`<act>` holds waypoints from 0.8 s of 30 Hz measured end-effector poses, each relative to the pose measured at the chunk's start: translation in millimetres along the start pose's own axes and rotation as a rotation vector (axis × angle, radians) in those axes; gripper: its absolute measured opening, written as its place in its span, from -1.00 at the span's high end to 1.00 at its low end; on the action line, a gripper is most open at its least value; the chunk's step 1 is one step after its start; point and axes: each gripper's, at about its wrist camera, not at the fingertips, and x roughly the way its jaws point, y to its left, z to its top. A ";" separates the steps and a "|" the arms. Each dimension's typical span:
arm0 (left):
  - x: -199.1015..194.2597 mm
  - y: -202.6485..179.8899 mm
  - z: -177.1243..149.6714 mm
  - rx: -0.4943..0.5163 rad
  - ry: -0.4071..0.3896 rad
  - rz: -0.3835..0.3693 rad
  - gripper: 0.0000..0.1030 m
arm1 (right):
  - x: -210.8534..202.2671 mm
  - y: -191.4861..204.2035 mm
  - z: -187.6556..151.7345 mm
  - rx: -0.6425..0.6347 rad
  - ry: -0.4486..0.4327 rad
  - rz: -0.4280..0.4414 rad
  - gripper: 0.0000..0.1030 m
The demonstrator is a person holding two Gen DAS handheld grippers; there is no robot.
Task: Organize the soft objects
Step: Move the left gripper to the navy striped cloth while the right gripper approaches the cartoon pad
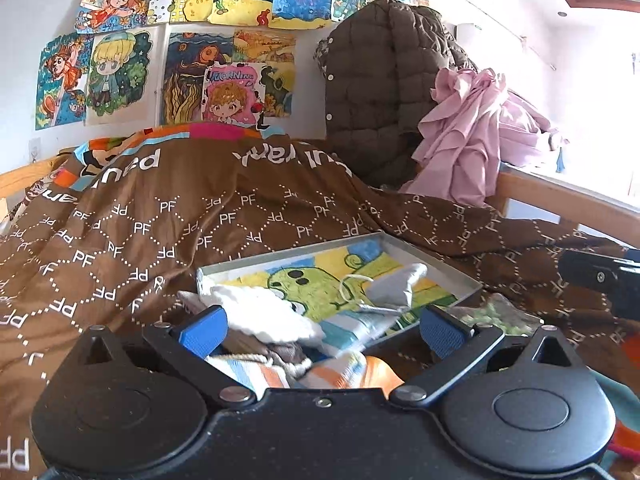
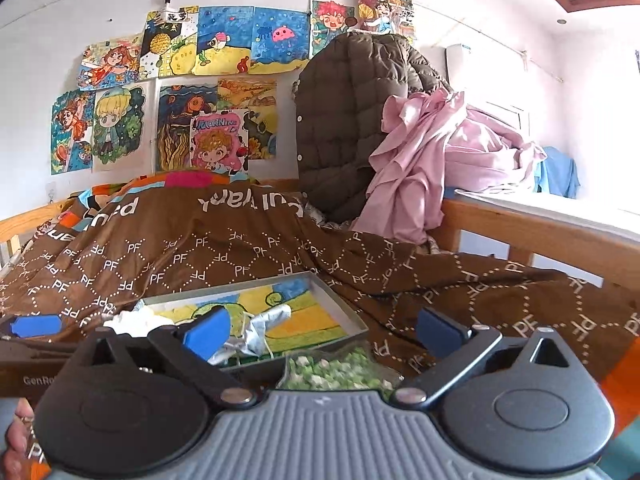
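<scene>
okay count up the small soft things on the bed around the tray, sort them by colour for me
White: 1, the white fluffy piece on the tray edge
Grey: 1, the grey pouch in the tray
Green and white: 1, the speckled bag in front of the tray
Striped: 1, the striped cloth beneath the left gripper
Total: 4

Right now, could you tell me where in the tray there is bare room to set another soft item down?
The tray's far right half is bare, bordered by its far rim and the silver pouch. The near left is crowded: a white cloth overlaps that corner. The green speckled bag lies outside the near rim.
</scene>
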 end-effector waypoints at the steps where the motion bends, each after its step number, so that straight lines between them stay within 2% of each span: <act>1: -4.8 -1.7 -0.7 0.003 -0.002 -0.002 -0.98 | -5.1 -0.8 -0.8 -0.002 -0.001 -0.001 -0.99; 5: -23.4 -9.6 -6.0 0.036 -0.004 0.010 -0.98 | -27.2 -5.4 -6.7 -0.017 0.010 -0.003 -0.99; 12: -50.9 -22.8 -17.6 0.086 0.022 0.024 -0.98 | -61.6 -4.6 -28.2 -0.057 0.080 0.010 -0.99; 18: -69.9 -27.5 -28.6 0.087 0.040 0.053 -0.98 | -87.9 1.0 -46.1 -0.067 0.131 0.044 -0.99; 24: -86.1 -22.5 -34.5 0.036 0.067 0.085 -0.98 | -100.0 7.9 -59.0 -0.120 0.178 0.057 -0.99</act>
